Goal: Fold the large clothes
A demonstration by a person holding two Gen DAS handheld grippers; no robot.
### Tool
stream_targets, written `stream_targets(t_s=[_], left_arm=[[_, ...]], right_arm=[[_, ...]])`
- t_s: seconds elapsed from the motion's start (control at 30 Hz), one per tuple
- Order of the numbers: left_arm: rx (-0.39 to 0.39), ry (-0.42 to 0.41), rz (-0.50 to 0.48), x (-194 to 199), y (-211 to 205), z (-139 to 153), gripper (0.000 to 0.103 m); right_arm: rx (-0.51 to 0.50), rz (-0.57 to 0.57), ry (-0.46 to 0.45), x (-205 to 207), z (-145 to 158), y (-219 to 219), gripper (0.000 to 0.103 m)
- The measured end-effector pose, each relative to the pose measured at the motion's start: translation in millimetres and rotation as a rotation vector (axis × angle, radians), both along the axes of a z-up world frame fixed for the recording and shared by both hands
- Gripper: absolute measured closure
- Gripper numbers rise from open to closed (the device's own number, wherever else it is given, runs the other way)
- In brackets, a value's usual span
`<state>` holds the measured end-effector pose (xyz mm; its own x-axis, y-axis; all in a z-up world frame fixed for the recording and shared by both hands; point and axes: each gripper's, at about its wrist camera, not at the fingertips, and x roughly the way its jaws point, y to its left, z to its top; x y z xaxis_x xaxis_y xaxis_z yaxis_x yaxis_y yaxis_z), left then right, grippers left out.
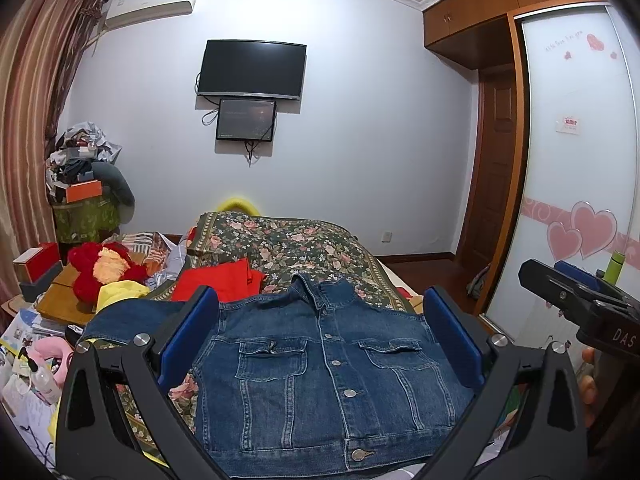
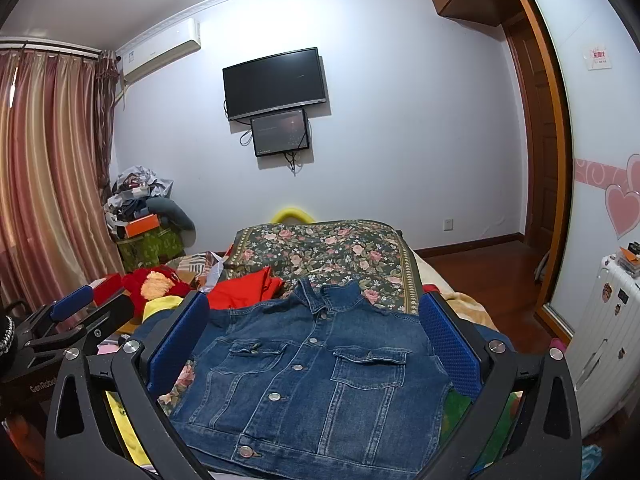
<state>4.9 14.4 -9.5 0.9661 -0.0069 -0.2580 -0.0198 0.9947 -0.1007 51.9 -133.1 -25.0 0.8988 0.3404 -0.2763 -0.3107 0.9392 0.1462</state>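
Observation:
A blue denim jacket [image 1: 320,368] lies flat and buttoned, front up, collar away from me, on the floral bed cover [image 1: 280,244]. One sleeve spreads out to the left [image 1: 132,316]. My left gripper [image 1: 320,320] is open and empty, held above the jacket with its blue pads either side of the chest. My right gripper [image 2: 316,324] is open and empty too, over the same jacket [image 2: 312,376]. The right gripper shows at the right edge of the left wrist view [image 1: 580,300]. The left gripper shows at the left edge of the right wrist view [image 2: 72,320].
A red cloth [image 1: 224,284] lies just beyond the jacket's left shoulder. Red and yellow plush and clutter [image 1: 104,268] crowd the left side. A wardrobe with heart stickers [image 1: 576,200] stands right. A white suitcase [image 2: 600,340] stands at the far right. A TV [image 1: 252,70] hangs on the far wall.

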Motion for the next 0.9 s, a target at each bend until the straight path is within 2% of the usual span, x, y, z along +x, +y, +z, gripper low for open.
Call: stream_targets(t_s=[0.9], left_arm=[[-0.005, 0.010, -0.003, 2.6, -2.6, 0.5, 0.000]], right_arm=[[0.003, 0.001, 0.008, 1.1, 1.6, -1.3, 0.000]])
